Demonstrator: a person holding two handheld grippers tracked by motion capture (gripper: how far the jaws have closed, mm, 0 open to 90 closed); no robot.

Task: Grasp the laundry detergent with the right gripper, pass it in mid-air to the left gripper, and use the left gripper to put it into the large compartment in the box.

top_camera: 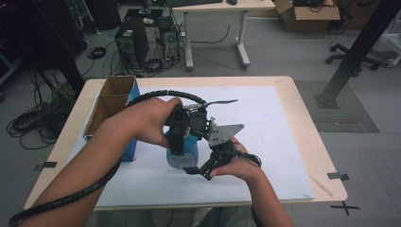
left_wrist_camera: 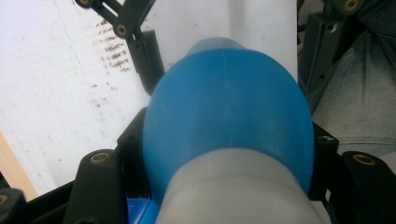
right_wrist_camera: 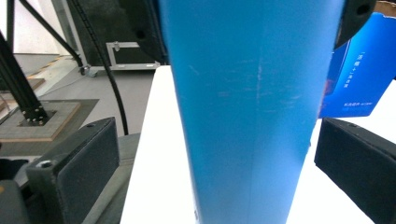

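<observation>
A: Where are the tongs, and what do they hold?

B: The left tongs (top_camera: 177,150) point down and pinch a blue bottle (top_camera: 183,151) between both jaws. The right tongs (top_camera: 201,171), just beside and below them, stand spread with the bottle's blue body (right_wrist_camera: 252,116) between the jaws, pads clear of it.

A: How does the bottle lie?

B: Its long axis runs roughly upright over the white surface (top_camera: 265,142), the rounded blue end (left_wrist_camera: 229,116) facing the person. Which end carries the cap I cannot tell.

A: How will it handle?

B: Likely light, smooth plastic, a bit slippery and slightly squeezable. Grip the straight middle, not the domed end. Beyond the left tongs stands 1 open cardboard box (top_camera: 113,101).
</observation>
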